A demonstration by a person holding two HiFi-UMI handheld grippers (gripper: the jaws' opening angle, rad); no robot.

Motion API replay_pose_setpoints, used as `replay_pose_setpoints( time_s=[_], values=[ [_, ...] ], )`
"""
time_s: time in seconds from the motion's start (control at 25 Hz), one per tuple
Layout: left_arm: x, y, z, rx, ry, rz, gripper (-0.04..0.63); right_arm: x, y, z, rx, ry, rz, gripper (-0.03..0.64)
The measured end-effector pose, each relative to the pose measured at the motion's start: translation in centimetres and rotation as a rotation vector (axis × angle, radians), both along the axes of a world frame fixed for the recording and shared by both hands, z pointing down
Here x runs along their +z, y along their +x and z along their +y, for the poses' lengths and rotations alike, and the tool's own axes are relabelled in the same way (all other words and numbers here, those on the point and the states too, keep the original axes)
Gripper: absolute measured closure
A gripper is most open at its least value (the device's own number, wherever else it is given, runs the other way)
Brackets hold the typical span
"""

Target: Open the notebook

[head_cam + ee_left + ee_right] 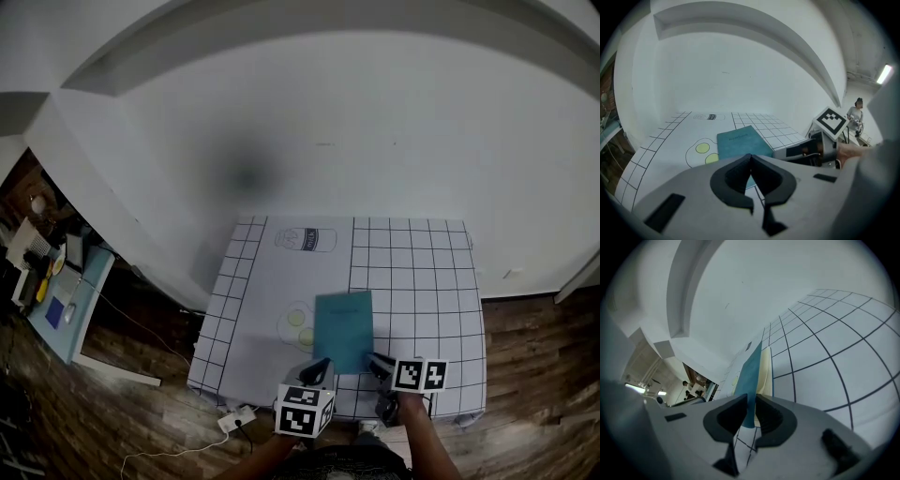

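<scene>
**A:** Where's the notebook (344,328) sitting?

**B:** Front edge of the gridded table (422,262), with free space all around it. Right tongs (751,399) pinch its lifted teal cover, left tongs (750,157) are closed and empty. Plain white wall (328,122) behind.

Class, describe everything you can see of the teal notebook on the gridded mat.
The thin teal rectangular notebook lies near the front edge of the white gridded mat, beside a printed egg outline. Its soft-looking cover bears small print and is lifted at one edge, showing cream pages. The right gripper pinches that cover edge between its fingers.
</scene>
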State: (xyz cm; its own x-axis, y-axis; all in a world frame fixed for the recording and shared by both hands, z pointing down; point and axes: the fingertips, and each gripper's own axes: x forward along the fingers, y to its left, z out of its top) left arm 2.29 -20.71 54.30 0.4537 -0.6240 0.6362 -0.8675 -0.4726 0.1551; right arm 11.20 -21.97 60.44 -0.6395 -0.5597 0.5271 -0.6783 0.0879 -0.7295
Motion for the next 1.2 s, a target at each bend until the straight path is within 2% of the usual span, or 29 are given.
replay_pose_setpoints(
  time_s=[0.08, 0.16, 0.24, 0.36, 0.44, 0.52, 0.6, 0.84, 1.2],
  values=[
    [-0.1, -0.1, 0.1, -0.003, 0.0, 0.004, 0.584, 0.0, 0.0, 0.0, 0.011, -0.019, -0.048, 0.551],
    [-0.1, -0.2, 0.1, -0.005, 0.001, 0.006, 0.584, 0.4, 0.0, 0.1, 0.02, -0.047, -0.078, 0.504],
    [-0.1, -0.4, 0.2, -0.009, 0.002, 0.009, 0.584, 0.9, 0.0, 0.3, 0.018, -0.074, -0.077, 0.474],
    [-0.1, -0.5, 0.4, -0.012, 0.003, 0.011, 0.584, 1.5, -0.1, 0.5, 0.018, -0.1, -0.057, 0.469],
    [-0.2, -0.7, 0.5, -0.014, 0.004, 0.012, 0.584, 1.7, 0.1, 0.5, 0.018, -0.108, -0.039, 0.497],
    [-0.1, -0.8, 0.6, -0.016, 0.003, 0.013, 0.584, 1.8, 0.1, 0.6, 0.014, -0.106, -0.043, 0.558],
    [-0.1, -1.0, 0.7, -0.019, 0.002, 0.015, 0.584, 1.6, 0.0, 0.7, 0.023, -0.097, -0.066, 0.573],
    [-0.3, -1.6, 0.7, -0.027, 0.011, 0.029, 0.584, 0.5, -0.1, 0.6, 0.058, -0.053, -0.084, 0.587],
    [-0.8, -2.8, 1.1, -0.029, 0.025, 0.058, 0.584, -2.4, -0.5, 0.5, 0.014, 0.022, 0.019, 0.591]
  ],
)
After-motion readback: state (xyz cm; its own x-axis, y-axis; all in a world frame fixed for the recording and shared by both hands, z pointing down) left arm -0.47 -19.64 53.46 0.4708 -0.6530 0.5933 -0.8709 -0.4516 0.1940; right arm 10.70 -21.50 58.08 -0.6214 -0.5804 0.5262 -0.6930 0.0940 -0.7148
